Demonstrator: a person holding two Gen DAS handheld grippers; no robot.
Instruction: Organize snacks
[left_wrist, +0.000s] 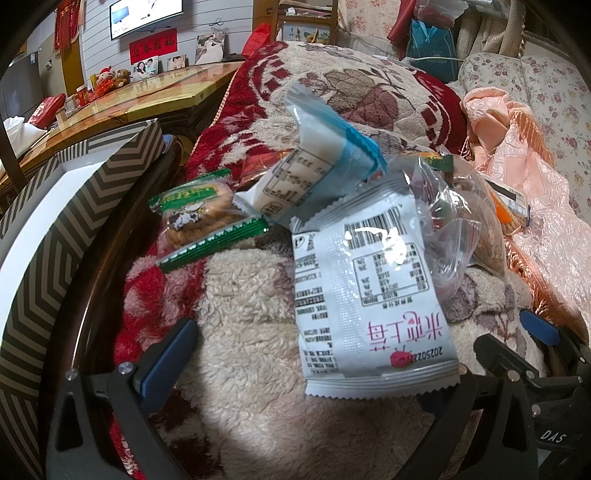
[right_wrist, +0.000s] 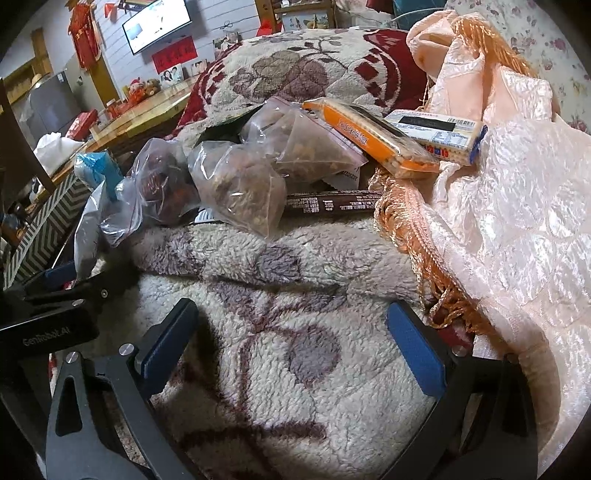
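Snacks lie in a pile on a fleece blanket (left_wrist: 251, 295). In the left wrist view my left gripper (left_wrist: 314, 369) is open, its jaws either side of a white packet with pink writing (left_wrist: 369, 291). Behind it lie a white and blue packet (left_wrist: 317, 166), a green-edged biscuit packet (left_wrist: 199, 214) and clear bags (left_wrist: 454, 229). In the right wrist view my right gripper (right_wrist: 291, 350) is open and empty over bare blanket (right_wrist: 295, 369). Ahead lie clear bags of dried goods (right_wrist: 240, 184), a dark bar (right_wrist: 332, 205), an orange packet (right_wrist: 373, 136) and a white box (right_wrist: 439, 134).
A chevron-patterned box (left_wrist: 48, 240) stands at the left, also visible in the right wrist view (right_wrist: 44, 229). Pink fringed cloth (right_wrist: 498, 221) is heaped at the right. A wooden table (left_wrist: 147, 96) stands behind. The other gripper shows at the left edge (right_wrist: 55, 306).
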